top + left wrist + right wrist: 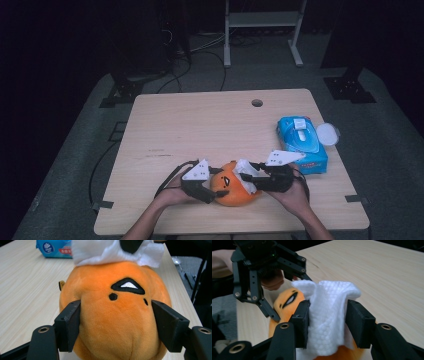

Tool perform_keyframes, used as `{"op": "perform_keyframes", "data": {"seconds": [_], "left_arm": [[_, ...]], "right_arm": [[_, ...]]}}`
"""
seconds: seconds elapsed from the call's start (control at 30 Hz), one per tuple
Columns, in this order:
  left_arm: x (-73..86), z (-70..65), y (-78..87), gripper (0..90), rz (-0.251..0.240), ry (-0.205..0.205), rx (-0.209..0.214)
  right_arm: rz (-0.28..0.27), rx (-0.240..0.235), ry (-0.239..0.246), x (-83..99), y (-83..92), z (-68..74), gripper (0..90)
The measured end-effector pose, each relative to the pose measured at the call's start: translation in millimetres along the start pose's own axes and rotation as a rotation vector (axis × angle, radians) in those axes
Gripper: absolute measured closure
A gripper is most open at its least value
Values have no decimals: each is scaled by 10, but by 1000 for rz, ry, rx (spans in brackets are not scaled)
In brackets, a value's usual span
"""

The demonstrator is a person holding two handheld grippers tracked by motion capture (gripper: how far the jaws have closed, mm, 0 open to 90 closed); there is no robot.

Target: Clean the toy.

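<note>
An orange plush toy [231, 192] with a stitched face lies near the table's front edge. My left gripper [216, 186] is shut on it from the left, and in the left gripper view both jaws press into the plush's [117, 315] sides. A white wipe [246, 172] lies draped over the toy's right side. My right gripper [251, 178] reaches in from the right. In the right gripper view the bunched wipe [327, 315] sits loose between its spread jaws, above the plush [287, 300].
A blue pack of wet wipes [302, 145] lies at the right with its white lid [327, 134] flipped open. The wooden table [200, 125] has a round cable hole [257, 103] at the back. A metal frame stands on the floor behind.
</note>
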State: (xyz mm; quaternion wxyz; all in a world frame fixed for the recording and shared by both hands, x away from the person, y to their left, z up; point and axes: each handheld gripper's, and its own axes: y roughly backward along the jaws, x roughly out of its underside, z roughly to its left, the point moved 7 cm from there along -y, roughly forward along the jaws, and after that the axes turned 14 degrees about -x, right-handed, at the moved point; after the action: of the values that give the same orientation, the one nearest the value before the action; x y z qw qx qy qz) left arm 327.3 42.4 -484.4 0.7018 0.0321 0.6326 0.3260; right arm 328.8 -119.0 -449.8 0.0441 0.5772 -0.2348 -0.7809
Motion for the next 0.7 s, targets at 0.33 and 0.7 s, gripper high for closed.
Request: {"op": "perform_keyframes", "data": {"seconds": [0.33, 0.7], "left_arm": [[-14, -24, 14, 186, -3, 7, 17], [-61, 34, 29, 254, -4, 101, 18]], "right_arm": [[-5, -32, -49, -15, -80, 62, 780], [105, -86, -5, 45, 135, 193, 802]]}}
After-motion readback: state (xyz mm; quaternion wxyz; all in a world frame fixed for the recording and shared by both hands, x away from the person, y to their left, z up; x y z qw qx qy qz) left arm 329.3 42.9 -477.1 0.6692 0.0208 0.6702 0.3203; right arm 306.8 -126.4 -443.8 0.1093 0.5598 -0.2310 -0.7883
